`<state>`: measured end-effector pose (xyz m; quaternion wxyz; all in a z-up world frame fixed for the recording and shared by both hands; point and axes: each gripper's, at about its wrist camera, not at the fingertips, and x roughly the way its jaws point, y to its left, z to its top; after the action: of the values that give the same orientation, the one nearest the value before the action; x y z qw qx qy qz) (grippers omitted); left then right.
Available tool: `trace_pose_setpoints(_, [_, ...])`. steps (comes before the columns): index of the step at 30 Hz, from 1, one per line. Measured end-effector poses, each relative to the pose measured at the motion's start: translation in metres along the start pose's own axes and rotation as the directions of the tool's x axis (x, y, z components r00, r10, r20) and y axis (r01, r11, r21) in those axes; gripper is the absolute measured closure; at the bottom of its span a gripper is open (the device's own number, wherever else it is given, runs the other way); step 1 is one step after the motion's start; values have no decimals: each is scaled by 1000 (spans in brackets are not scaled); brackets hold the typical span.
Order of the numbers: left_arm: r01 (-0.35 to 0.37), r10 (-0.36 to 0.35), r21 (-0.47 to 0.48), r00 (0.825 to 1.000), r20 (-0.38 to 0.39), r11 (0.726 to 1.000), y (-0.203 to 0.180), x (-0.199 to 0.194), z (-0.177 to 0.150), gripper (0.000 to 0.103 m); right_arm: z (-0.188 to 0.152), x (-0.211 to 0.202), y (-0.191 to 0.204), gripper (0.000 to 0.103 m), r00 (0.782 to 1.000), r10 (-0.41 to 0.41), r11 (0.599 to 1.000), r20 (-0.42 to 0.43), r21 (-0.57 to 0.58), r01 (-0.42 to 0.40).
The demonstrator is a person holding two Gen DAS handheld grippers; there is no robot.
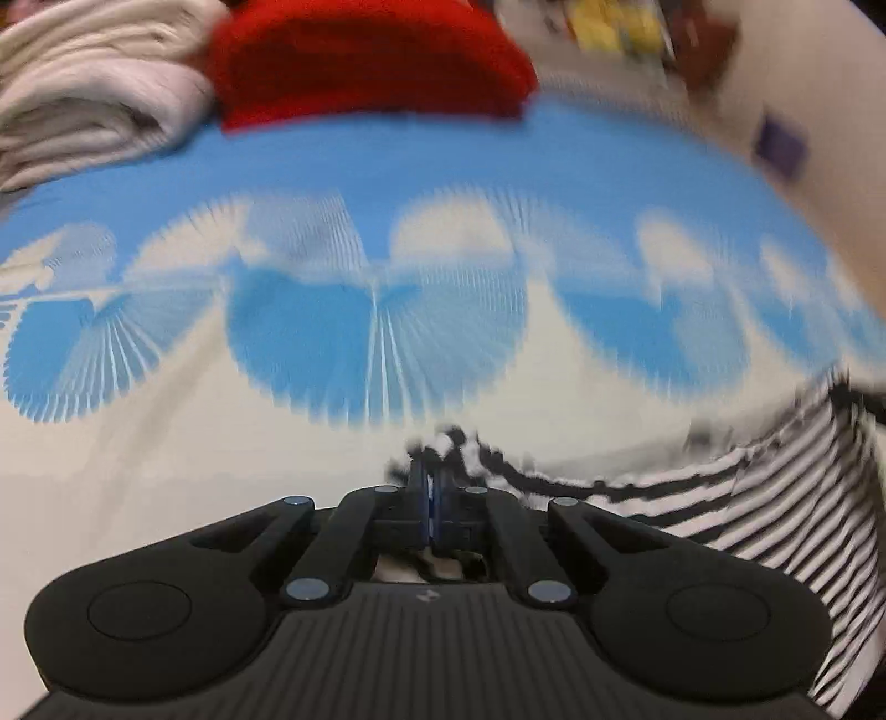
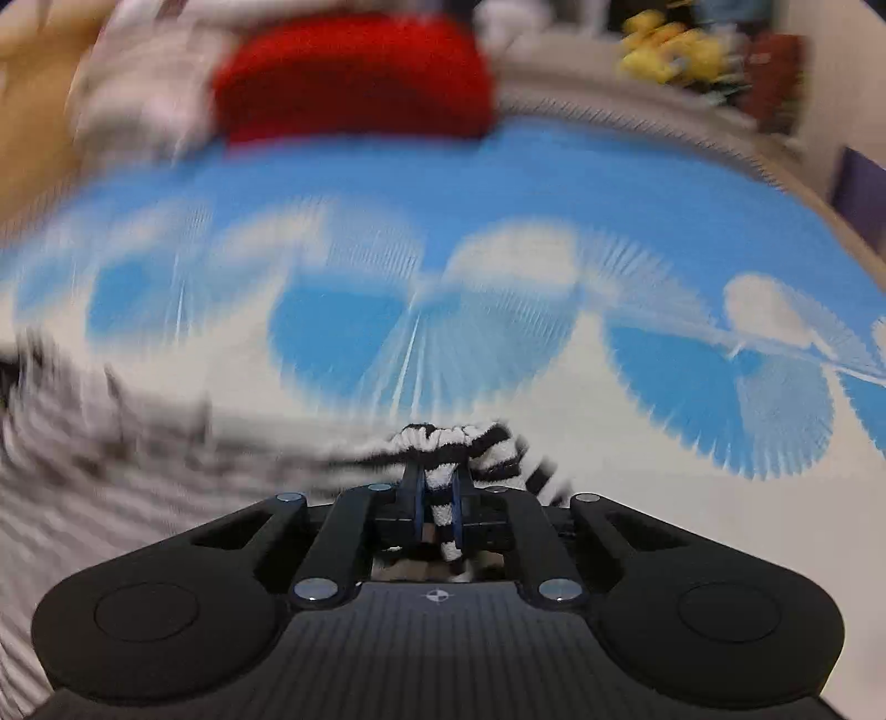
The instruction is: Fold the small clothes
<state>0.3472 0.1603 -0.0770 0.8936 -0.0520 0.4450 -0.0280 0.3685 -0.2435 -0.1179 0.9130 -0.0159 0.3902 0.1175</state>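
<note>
A black-and-white striped garment (image 1: 775, 498) lies on the blue-and-white patterned cloth (image 1: 443, 166) that covers the surface. In the left wrist view its dark edge runs from the right up to my left gripper (image 1: 431, 476), whose jaws are shut with the edge pinched at their tips. In the right wrist view the striped garment (image 2: 83, 471) spreads to the left, and a bunched fold of it sits between the pads of my right gripper (image 2: 437, 482), which is shut on it. Both views are blurred by motion.
A folded red cloth (image 1: 365, 61) (image 2: 354, 77) lies at the far side of the patterned cloth (image 2: 498, 183), with a stack of pale folded clothes (image 1: 83, 94) (image 2: 144, 94) to its left. Yellow items (image 2: 670, 50) sit beyond the far right edge.
</note>
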Motion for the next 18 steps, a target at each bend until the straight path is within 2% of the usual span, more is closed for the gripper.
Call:
trace_pose_setpoints(2, [21,-19,-55,999,40,998,3,0,10,102,12,-8,-19,95,997,-14,991,77,132,4])
trace_pose_setpoints(4, [7,-6,-43,999,35,999,-3,8,15,102,16,-2,-27,95,996,-33,983,82,183,18])
trace_pose_setpoints(6, [-22,23,-39,1000,19,999,-8,21,18,102,15,11,-25,95,997,-67,985,49,161,58])
trace_pose_setpoints(10, [-44,41,-91,999,-33,995,-4,56,21,102,13,41,-20,95,992,-124,982,-38,140,128])
trace_pose_setpoints(14, [-75,69,-23,977,-202,997,-6,99,2,102,2,77,-18,93,970,-142,980,-195,112,166])
trace_pose_setpoints(16, [-80,80,10,977,-196,997,-7,95,3,98,-6,80,-16,90,964,-143,979,-225,108,170])
trace_pose_setpoints(18, [-58,52,-18,976,-213,998,-1,80,8,88,-4,72,-14,73,962,-147,978,-228,115,176])
